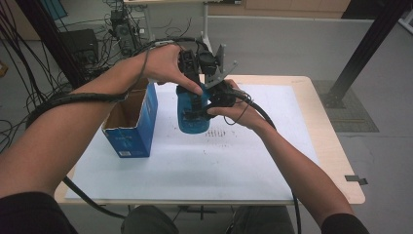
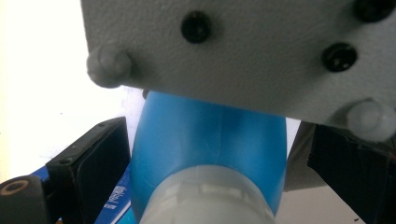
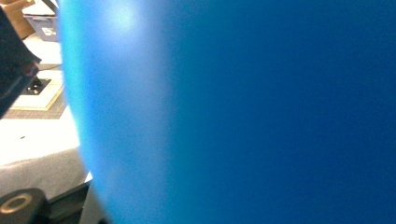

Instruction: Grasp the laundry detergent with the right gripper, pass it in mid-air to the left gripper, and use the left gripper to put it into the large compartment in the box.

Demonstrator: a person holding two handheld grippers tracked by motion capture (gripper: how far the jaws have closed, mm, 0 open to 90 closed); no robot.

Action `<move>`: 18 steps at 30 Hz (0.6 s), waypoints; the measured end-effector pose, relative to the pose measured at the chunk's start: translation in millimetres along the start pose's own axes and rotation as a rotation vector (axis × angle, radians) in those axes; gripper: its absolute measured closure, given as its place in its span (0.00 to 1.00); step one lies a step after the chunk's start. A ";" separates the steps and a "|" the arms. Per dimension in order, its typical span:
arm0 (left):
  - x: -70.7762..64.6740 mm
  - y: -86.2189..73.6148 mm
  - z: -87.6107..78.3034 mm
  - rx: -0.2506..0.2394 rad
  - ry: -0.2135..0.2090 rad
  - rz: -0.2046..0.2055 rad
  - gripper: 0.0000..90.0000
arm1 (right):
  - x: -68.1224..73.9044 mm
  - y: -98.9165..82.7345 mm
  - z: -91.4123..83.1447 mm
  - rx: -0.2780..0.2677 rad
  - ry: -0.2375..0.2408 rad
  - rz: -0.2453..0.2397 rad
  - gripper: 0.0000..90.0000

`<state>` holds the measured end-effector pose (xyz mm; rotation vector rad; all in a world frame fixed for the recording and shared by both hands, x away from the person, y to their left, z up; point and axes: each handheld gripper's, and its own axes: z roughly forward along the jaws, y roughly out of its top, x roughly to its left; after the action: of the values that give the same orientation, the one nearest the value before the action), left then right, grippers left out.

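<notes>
Above the white mat hangs a blue bottle (image 1: 193,122), held upright. My right gripper (image 1: 198,108) comes in from the right and is shut on its body; in the right gripper view the bottle's blue wall (image 3: 233,116) sits right up against the camera. From above, my left gripper (image 1: 194,87) points down over the bottle's top. In the left gripper view its black jaws straddle the bottle (image 2: 210,140) and its pale cap (image 2: 205,198), with a gap showing at the right jaw. The right gripper's grey plate (image 2: 233,51) covers the top of that view.
An open blue carton (image 1: 129,122) stands on the left of the white mat (image 1: 195,170). The wooden table's edge (image 1: 341,161) runs along the right. Cables trail from both grippers, and a black post (image 1: 365,48) rises at the back right.
</notes>
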<state>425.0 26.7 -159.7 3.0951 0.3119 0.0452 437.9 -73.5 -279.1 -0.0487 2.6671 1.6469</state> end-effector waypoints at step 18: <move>-0.9 -1.2 -1.5 -0.002 0.002 -0.003 0.07 | -0.1 0.6 -1.7 -0.008 -0.006 0.001 0.49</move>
<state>423.8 27.7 -158.3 3.0927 0.3166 0.0487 437.9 -74.7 -277.8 -0.0426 2.6562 1.6558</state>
